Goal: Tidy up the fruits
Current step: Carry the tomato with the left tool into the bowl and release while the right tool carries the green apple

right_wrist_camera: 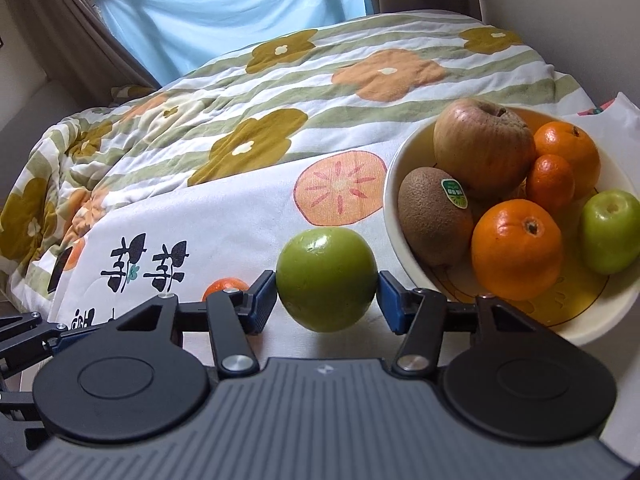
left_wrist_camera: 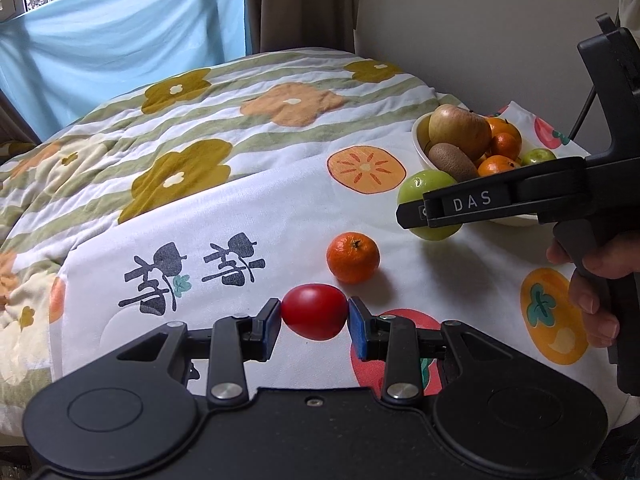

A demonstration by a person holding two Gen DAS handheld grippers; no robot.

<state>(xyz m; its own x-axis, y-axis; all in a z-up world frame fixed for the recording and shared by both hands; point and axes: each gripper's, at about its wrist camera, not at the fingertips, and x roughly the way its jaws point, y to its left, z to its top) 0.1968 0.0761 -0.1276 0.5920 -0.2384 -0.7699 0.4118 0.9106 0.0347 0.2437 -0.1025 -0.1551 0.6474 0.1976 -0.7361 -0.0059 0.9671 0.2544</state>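
Observation:
My left gripper (left_wrist_camera: 314, 316) is shut on a red tomato (left_wrist_camera: 314, 317), held low over the white printed cloth (left_wrist_camera: 248, 208). My right gripper (right_wrist_camera: 327, 300) is shut on a green apple (right_wrist_camera: 326, 278), just left of the cream bowl (right_wrist_camera: 394, 184); the same apple (left_wrist_camera: 416, 188) shows in the left wrist view behind the right gripper's body (left_wrist_camera: 500, 200). The bowl (left_wrist_camera: 420, 140) holds a large apple (right_wrist_camera: 482, 148), a kiwi (right_wrist_camera: 434, 216), three oranges (right_wrist_camera: 516, 248) and a small green apple (right_wrist_camera: 610, 232). A loose mandarin (left_wrist_camera: 353, 257) lies on the cloth between the grippers.
The cloth lies on a bed with a flowered quilt (left_wrist_camera: 192, 120). A wall (left_wrist_camera: 480, 20) stands right behind the bowl. Blue fabric (left_wrist_camera: 120, 32) and curtains hang at the far end. The left gripper's linkage (right_wrist_camera: 24, 340) shows at the left edge.

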